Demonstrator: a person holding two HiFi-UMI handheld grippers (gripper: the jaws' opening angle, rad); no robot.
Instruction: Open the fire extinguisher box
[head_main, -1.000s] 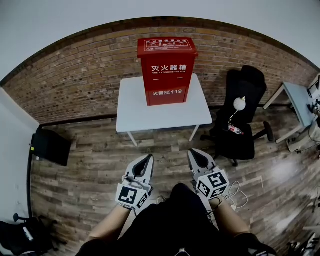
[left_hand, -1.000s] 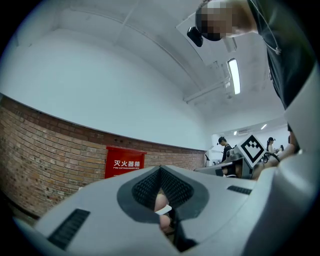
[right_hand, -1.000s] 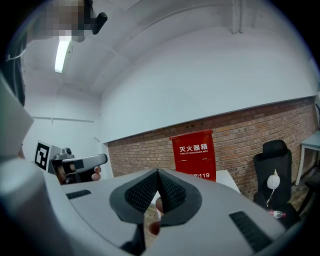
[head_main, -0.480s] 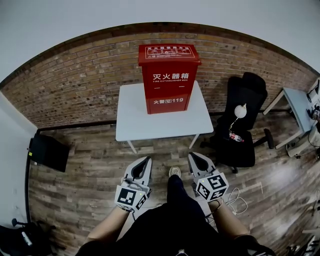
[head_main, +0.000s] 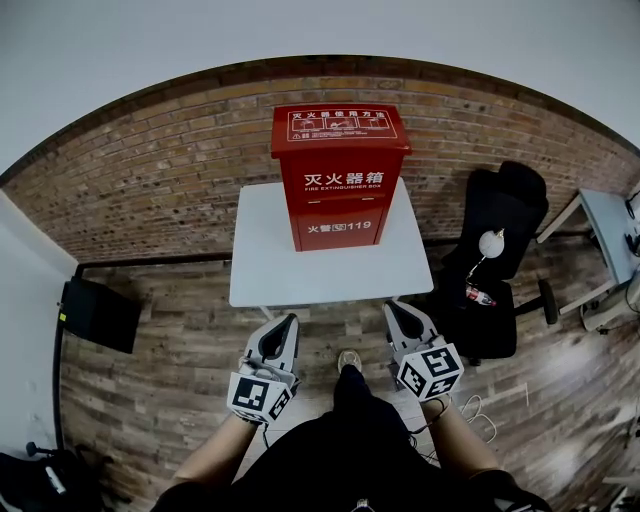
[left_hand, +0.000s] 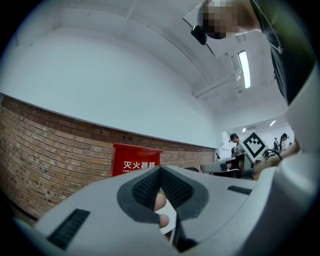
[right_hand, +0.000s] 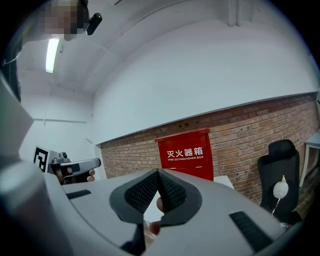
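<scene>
The red fire extinguisher box (head_main: 340, 175) is seen upright with its lid down, at the back of the white worktop (head_main: 270, 275), near the brick wall (head_main: 150, 170). The left gripper (head_main: 289, 322) and the right gripper (head_main: 393, 308) are held short of the worktop's near edge, both with jaws clenched on nothing. The lid is judged untouched. Were it pushed with clenched jaws rather than lifted, the box could be shoved backward or tipped.

Brick wall (head_main: 150, 170) under white plaster, plank floor (head_main: 160, 350) below. White table (head_main: 262, 270) against the wall, with a black chair (head_main: 505, 240) and desk (head_main: 610, 215) to its right. Ceiling strip light (left_hand: 244, 69) lit.
</scene>
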